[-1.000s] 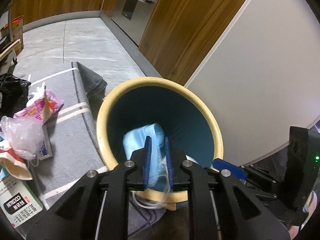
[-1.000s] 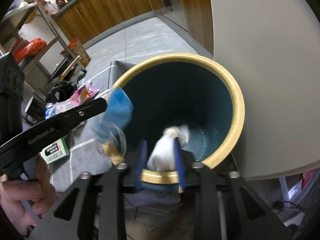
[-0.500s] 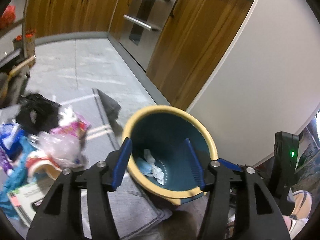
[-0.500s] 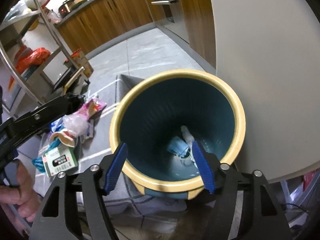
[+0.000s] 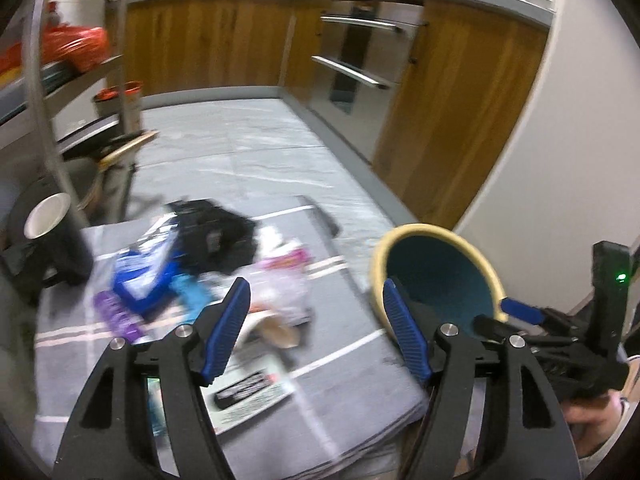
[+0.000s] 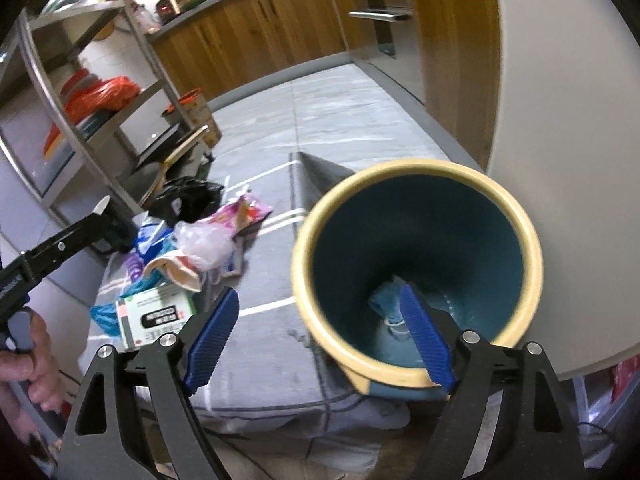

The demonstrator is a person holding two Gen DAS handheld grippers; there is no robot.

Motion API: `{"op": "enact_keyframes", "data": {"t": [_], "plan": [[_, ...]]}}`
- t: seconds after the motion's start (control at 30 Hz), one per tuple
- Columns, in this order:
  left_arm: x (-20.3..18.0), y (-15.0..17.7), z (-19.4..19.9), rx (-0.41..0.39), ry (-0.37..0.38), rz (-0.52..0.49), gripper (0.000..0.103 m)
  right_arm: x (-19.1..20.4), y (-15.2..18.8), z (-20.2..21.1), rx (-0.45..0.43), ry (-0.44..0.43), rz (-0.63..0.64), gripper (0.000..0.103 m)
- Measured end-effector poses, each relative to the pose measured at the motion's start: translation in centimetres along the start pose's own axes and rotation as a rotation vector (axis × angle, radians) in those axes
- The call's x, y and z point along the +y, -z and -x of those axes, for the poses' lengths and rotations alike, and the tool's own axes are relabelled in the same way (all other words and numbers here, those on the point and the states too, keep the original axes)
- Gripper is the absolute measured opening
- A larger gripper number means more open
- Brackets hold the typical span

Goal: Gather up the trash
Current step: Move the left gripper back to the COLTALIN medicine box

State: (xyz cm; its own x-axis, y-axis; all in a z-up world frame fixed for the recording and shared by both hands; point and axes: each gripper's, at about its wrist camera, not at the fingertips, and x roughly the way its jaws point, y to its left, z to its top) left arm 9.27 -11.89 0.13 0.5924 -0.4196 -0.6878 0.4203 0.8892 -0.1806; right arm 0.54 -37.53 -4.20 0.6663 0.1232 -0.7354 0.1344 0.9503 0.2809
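A teal bin with a cream rim stands on a grey cloth; a blue mask and white scraps lie at its bottom. My right gripper hangs over the bin's near rim, its jaws opening, nothing between them. My left gripper has its jaws opening and empty, and it faces a trash pile left of the bin: a pink wrapper, clear plastic, a green and white box, a black bag.
A paper cup stands at the cloth's left edge beside a metal shelf rack. Wooden cabinets and an oven line the far side. A white panel rises right of the bin. A hand holds the left gripper.
Both grippers let go of their trash into the bin and opened. The left one swung up and left toward the pile; the right one drew back a little from the bin.
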Motion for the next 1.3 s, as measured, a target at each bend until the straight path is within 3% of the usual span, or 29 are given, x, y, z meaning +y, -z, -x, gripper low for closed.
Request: {"op": "enact_keyframes", "data": {"t": [0.3, 0.8, 0.93, 1.03, 1.17, 1.3], "plan": [[8.8, 2.2, 2.5, 0.034, -0.142, 0.119, 0.068, 4.7, 0.0, -1.7, 0.028, -0.046, 0.071, 0.084], [12.7, 6.3, 0.0, 0.136, -0.232, 0.101, 0.065, 10.9, 2.2, -5.3, 0.144, -0.148, 0.138, 0.084], [10.4, 6.3, -0.2, 0.116, -0.191, -0.009, 0.064, 11.5, 2.6, -6.0, 0.169, -0.148, 0.143, 0.084], [7.1, 6.5, -0.8, 0.109, -0.175, -0.186, 0.064, 11.0, 2.4, -6.0, 0.164, -0.139, 0.13, 0.084], [3.6, 7.4, -2.3, 0.131, -0.202, -0.375, 0.082, 9.5, 2.0, -5.6, 0.154, -0.127, 0.094, 0.084], [1.3, 8.4, -3.9, 0.16, -0.233, -0.537, 0.083, 7.9, 1.8, -5.3, 0.146, -0.121, 0.049, 0.084]]}}
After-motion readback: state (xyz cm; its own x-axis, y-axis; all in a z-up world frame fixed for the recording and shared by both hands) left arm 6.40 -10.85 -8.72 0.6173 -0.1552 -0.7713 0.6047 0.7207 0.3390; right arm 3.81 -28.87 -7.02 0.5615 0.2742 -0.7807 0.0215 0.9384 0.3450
